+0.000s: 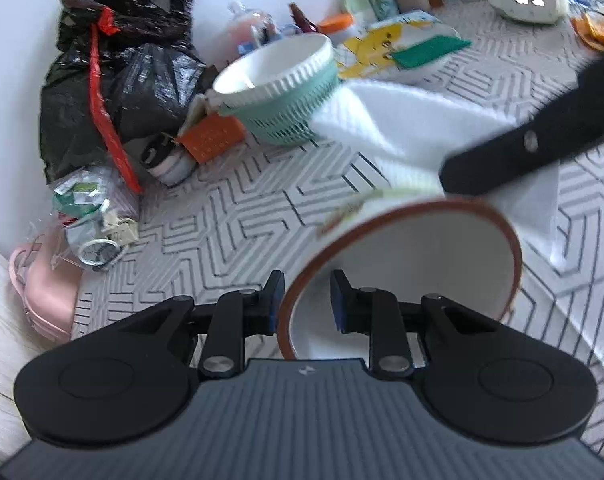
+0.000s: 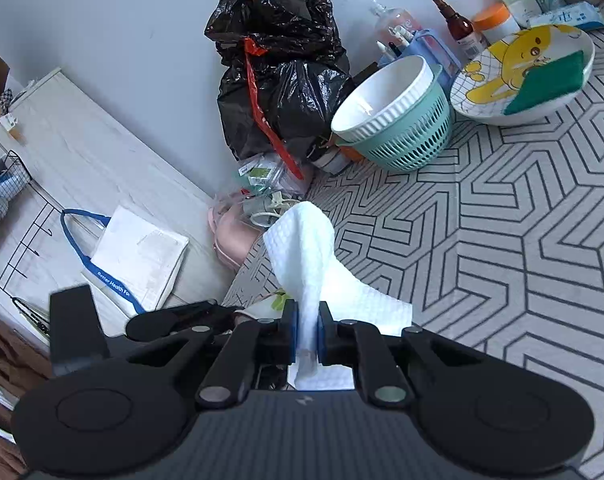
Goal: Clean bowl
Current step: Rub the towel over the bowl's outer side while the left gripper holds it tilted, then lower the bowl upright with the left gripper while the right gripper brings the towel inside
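Observation:
My left gripper (image 1: 304, 300) is shut on the rim of a white bowl with a brown rim (image 1: 422, 256) and holds it tilted above the patterned tabletop. My right gripper (image 2: 306, 330) is shut on a white waffle cloth (image 2: 306, 248); in the left wrist view the cloth (image 1: 402, 120) hangs just behind the bowl, with a right gripper finger (image 1: 514, 152) over it. The bowl itself is hidden in the right wrist view.
A white ribbed bowl in a teal basket (image 1: 285, 80) (image 2: 398, 120) stands behind. A yellow cartoon bowl with a green sponge (image 2: 526, 76) lies at the back right. Black rubbish bags (image 1: 113, 68) and bottles line the wall. The table's left edge drops to a white surface (image 2: 81, 184).

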Tool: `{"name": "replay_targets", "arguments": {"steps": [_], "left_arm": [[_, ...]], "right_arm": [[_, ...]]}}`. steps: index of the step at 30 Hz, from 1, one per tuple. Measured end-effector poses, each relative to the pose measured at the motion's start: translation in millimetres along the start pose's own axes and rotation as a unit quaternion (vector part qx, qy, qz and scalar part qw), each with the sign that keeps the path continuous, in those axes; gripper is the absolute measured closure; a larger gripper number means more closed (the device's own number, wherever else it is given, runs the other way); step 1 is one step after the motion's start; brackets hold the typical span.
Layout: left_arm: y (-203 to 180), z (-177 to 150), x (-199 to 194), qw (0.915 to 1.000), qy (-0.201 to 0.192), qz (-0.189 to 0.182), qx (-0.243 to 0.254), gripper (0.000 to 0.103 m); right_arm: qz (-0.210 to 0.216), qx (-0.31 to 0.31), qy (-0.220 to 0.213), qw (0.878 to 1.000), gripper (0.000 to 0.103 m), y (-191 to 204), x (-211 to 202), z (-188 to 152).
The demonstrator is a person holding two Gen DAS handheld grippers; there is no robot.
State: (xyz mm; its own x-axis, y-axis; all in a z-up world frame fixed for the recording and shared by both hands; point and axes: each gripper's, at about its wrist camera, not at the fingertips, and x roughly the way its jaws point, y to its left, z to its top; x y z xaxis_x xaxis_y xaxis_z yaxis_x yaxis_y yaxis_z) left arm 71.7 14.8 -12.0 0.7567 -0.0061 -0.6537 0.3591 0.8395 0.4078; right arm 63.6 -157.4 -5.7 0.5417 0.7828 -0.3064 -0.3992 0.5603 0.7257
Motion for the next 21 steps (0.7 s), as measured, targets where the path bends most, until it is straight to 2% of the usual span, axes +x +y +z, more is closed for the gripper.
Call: {"name": "replay_targets", "arguments": {"steps": [5, 16, 19, 21], "left_arm": [[7, 13, -1, 0.9998, -0.008, 0.009, -0.014, 0.079], [7, 31, 29, 0.9993, 0.004, -0.018, -0.033, 0.077], [8, 30, 33, 0.9990, 0.003, -0.015, -0.042, 0.077], [12, 30, 30, 0.9982, 0.000, -0.015, -0.059, 0.077]], "right_arm": [[-0.029, -0.019, -0.028, 0.999, 0.092, 4, -5, -5], [-0.060, -0.034, -0.044, 0.997, 0.092, 2, -25, -5], [-0.078, -0.052, -0.044, 0.995, 0.092, 8, -25, 0], [-0.105, -0.077, -0.044, 0.991, 0.092, 19, -20, 4]]}}
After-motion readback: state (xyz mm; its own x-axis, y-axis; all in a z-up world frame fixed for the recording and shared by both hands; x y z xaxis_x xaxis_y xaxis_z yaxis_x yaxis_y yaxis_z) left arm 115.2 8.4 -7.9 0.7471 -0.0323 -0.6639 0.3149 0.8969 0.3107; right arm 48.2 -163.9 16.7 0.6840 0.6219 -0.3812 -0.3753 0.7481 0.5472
